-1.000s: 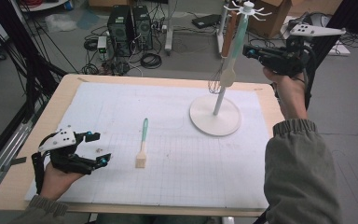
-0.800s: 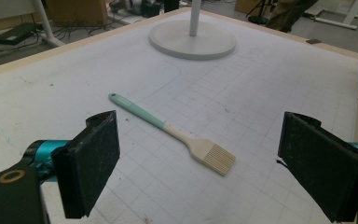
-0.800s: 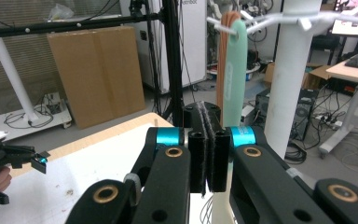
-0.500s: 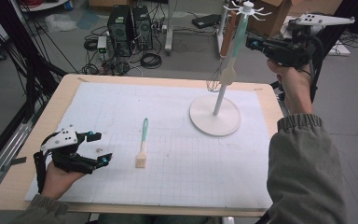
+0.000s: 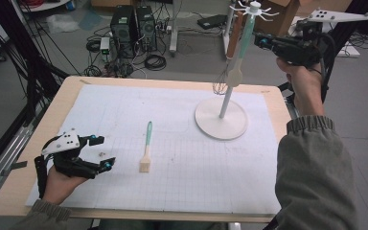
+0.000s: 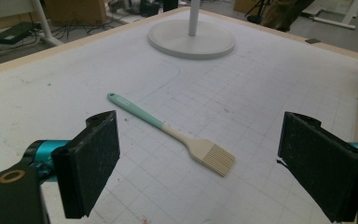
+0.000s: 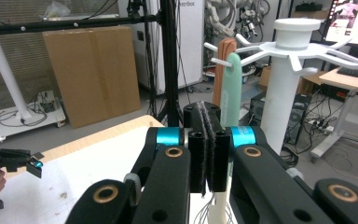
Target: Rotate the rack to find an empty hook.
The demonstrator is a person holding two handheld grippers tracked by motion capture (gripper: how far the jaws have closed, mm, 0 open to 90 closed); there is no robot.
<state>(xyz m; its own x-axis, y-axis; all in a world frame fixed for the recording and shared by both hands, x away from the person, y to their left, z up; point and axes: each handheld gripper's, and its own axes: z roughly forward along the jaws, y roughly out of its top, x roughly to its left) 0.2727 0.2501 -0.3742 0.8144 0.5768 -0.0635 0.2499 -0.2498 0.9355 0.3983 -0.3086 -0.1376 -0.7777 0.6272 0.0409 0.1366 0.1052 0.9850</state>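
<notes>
Lying on the mat, the brush point(image 5: 146, 153) points handle to twelve, bristles to six, right of the spread-jawed left gripper point(image 5: 100, 151). Its own view shows the brush point(image 6: 177, 135) between its jaws. The right gripper point(image 7: 207, 140), pads together and empty, hides part of the rack point(image 7: 284, 84).

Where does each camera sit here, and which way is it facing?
High view: above the person's side, looking forward and down on the table; both forearms, left hand-held gripper, right hand-held gripper.
Left gripper view: on that gripper, between open jaws toward the brush.
Right gripper view: behind shut jaws, facing the rack.
Shared: all three show the rack.
</notes>
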